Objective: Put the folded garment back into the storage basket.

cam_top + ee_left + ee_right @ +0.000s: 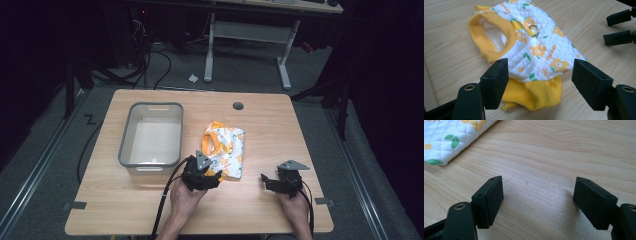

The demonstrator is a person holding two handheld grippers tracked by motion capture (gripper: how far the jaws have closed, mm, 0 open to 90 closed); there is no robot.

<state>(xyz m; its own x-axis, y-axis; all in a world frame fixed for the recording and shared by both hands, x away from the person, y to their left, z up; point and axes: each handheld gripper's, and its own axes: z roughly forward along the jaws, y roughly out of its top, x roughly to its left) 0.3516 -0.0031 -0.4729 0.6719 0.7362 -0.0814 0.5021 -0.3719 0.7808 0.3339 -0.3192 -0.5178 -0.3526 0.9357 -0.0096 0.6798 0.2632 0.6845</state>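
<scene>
Where held low at the garment's near hem, left gripper (537, 81) spread wide, jaws flanking the yellow ruffle, nothing pinched. Right gripper (537, 203) likewise spread over bare wood, just off the garment's corner. Small quilted garment (225, 150): white, orange flower print, yellow ribbed openings, metal ring (533, 30) on back; flat at table (260, 120) centre. Grey bin (150, 134) beside it on the left, apart. Round cable hole (238, 106) beyond.
</scene>
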